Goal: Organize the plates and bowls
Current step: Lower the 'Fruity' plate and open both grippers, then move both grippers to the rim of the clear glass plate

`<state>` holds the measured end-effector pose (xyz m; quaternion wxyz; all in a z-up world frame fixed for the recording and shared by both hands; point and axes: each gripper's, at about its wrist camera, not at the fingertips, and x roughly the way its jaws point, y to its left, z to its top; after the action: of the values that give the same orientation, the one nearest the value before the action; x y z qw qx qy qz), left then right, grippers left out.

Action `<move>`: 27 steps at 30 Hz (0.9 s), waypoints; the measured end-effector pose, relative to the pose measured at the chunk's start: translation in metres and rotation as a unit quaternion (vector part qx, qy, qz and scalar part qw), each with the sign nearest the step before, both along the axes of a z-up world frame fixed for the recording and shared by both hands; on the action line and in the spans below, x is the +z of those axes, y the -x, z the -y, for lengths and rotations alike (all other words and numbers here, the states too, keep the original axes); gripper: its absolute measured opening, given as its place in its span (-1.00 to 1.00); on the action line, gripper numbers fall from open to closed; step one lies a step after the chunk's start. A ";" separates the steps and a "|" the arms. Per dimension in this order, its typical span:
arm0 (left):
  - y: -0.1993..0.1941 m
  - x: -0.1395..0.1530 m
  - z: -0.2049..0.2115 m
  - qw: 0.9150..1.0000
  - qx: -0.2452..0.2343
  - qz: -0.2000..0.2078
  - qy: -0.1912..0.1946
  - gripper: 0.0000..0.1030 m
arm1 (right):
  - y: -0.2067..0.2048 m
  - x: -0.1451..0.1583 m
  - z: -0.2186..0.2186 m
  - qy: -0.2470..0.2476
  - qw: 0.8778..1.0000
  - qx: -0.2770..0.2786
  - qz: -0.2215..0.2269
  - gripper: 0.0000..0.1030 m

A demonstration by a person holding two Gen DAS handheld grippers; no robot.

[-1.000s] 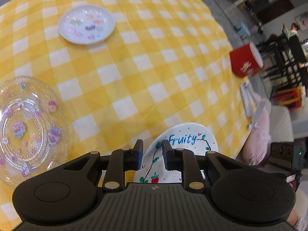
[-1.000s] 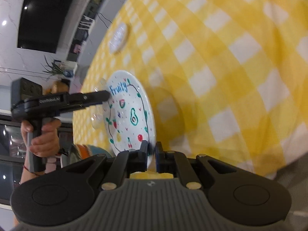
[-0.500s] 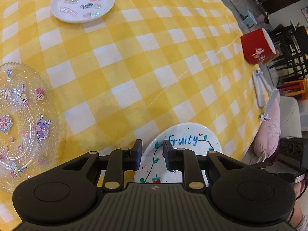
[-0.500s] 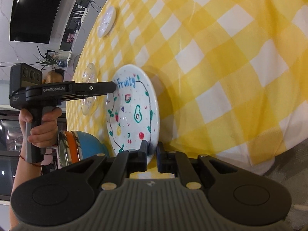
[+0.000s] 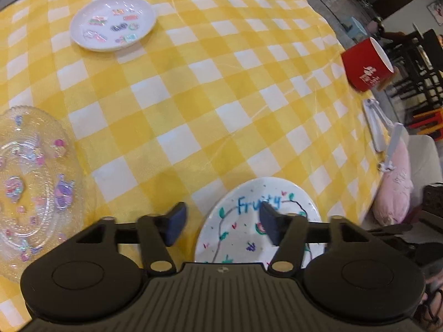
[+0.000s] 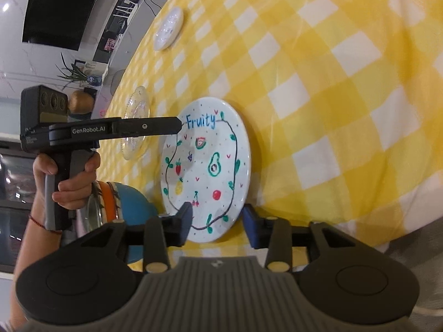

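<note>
Now spread wide, left gripper (image 5: 221, 220), jaws just opened, pads clear of the "Fruity" plate (image 5: 249, 227) lying flat on the yellow checked cloth (image 5: 193, 96) right under its tips. Likewise parted, right gripper (image 6: 217, 221), jaws just opened, straddling that plate's near rim without pressing it. Left of the left gripper, clear glass plate (image 5: 30, 185); far ahead, white sticker plate (image 5: 112, 22); ahead to the right, red cup (image 5: 366, 65). Beside the right gripper's left finger, blue bowl (image 6: 133, 207).

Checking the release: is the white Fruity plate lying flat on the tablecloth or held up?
Flat. The white round Fruity plate lies on the yellow checked tablecloth, both grippers' jaws having just been opening, pads off its rim.
</note>
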<state>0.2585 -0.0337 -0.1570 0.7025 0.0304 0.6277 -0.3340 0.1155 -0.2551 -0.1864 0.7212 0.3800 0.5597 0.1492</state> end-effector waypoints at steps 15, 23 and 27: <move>0.022 0.017 -0.001 0.996 0.044 0.082 -0.008 0.64 | -0.001 0.022 -0.019 0.114 0.992 0.033 0.046 0.51; 0.028 0.047 -0.013 0.986 0.110 0.122 -0.037 0.64 | 0.004 0.040 -0.028 0.147 0.986 0.029 0.072 0.81; 0.040 0.075 -0.024 0.967 0.163 0.191 -0.048 0.64 | 0.000 0.049 -0.035 0.163 0.983 0.032 0.081 0.84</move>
<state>0.2184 -0.0094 -0.0820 0.8520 0.0248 0.4938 -0.1723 0.1151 -0.2203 -0.1378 0.8113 0.2260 0.5280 0.1090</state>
